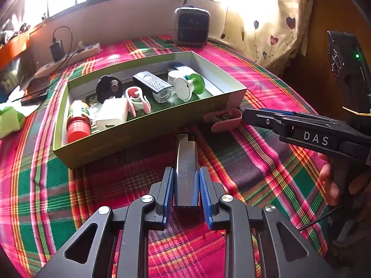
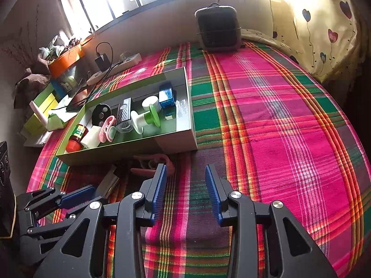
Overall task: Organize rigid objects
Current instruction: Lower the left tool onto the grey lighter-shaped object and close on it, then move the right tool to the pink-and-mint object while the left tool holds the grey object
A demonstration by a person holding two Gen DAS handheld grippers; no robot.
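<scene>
My left gripper (image 1: 186,171) is shut on a shiny metal bar (image 1: 186,153) that lies on the plaid cloth and points at the open green box (image 1: 139,134). The box holds a red bottle (image 1: 78,121), a white charger (image 1: 112,113), a black disc, a grey grater-like piece (image 1: 153,85) and a white and green spool (image 1: 189,86). A pink clip (image 1: 222,119) lies on the cloth just outside the box's near right corner. My right gripper (image 2: 186,169) stands open over bare cloth, with the pink clip (image 2: 150,162) just left of its left finger.
A small grey fan heater (image 2: 216,30) stands at the far edge of the cloth. A power strip with a plugged charger (image 1: 69,58) and a phone (image 1: 34,90) lie to the left. A heart-print curtain (image 2: 324,34) hangs at the right.
</scene>
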